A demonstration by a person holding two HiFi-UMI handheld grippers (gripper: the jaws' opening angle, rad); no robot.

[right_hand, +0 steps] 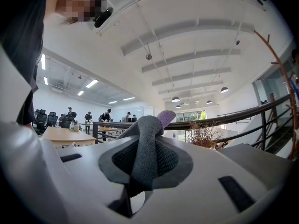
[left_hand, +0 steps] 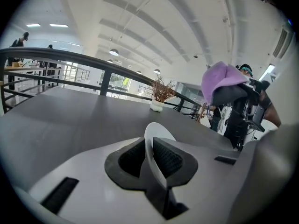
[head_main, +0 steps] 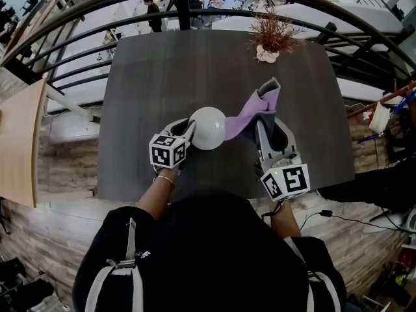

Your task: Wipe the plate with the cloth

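Head view: left gripper [head_main: 187, 130] clamps plate [head_main: 208, 128]; right gripper [head_main: 266, 121] pinches cloth [head_main: 249, 112], just right of plate, touching rim.

The counter [head_main: 162, 77] ahead lies open; only the plant [head_main: 270, 41] stands at its far edge, railing [head_main: 184, 12] beyond. Plate [head_main: 208, 129] and cloth [head_main: 250, 112] fill the gap between your left tongs [head_main: 189, 129] and right tongs [head_main: 267, 119].

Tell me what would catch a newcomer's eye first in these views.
A white plate sits over the middle of the dark table, its rim between the jaws of the left tool. Right beside it, a purple and grey cloth is pinched in the right tool. A small dried plant stands at the table's far edge.
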